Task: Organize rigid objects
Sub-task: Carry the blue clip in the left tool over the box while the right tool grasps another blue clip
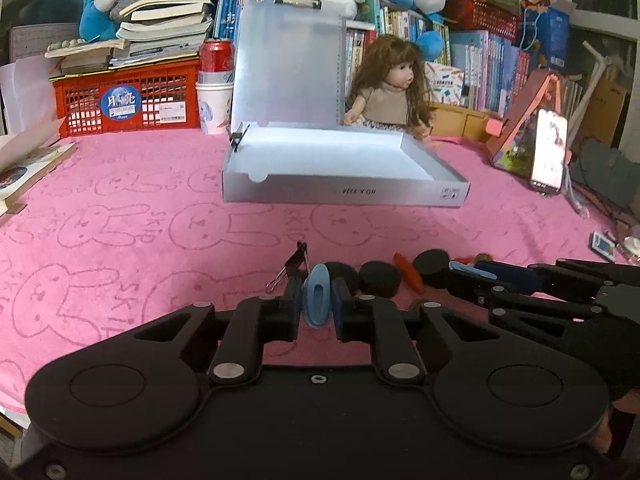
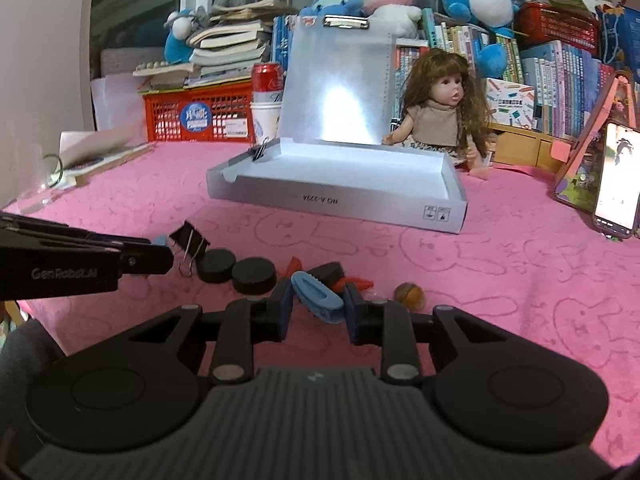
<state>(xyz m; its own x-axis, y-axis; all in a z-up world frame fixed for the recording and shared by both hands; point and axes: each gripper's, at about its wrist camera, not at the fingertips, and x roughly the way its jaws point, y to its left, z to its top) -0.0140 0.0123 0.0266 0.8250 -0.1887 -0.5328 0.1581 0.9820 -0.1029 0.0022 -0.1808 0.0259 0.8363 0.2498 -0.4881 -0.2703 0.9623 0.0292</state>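
My left gripper (image 1: 317, 300) is shut on a small blue oval piece (image 1: 318, 296), held low over the pink cloth. My right gripper (image 2: 316, 300) is shut on a second blue oval piece (image 2: 316, 292); it also shows at the right of the left wrist view (image 1: 464, 270). Between and ahead of the grippers lie a black binder clip (image 2: 188, 244), two black round discs (image 2: 254, 275), an orange-red piece (image 1: 408, 272) and a small brown ball (image 2: 409, 295). An open grey flat box (image 1: 344, 192) with its lid raised stands mid-table; it also shows in the right wrist view (image 2: 336, 200).
A doll (image 1: 394, 88) sits behind the box. A phone on a stand (image 1: 550, 156) is at the right, a red crate (image 1: 128, 100) with books, a can and a cup at the back left. Books and plush toys line the back. Papers lie at the left edge.
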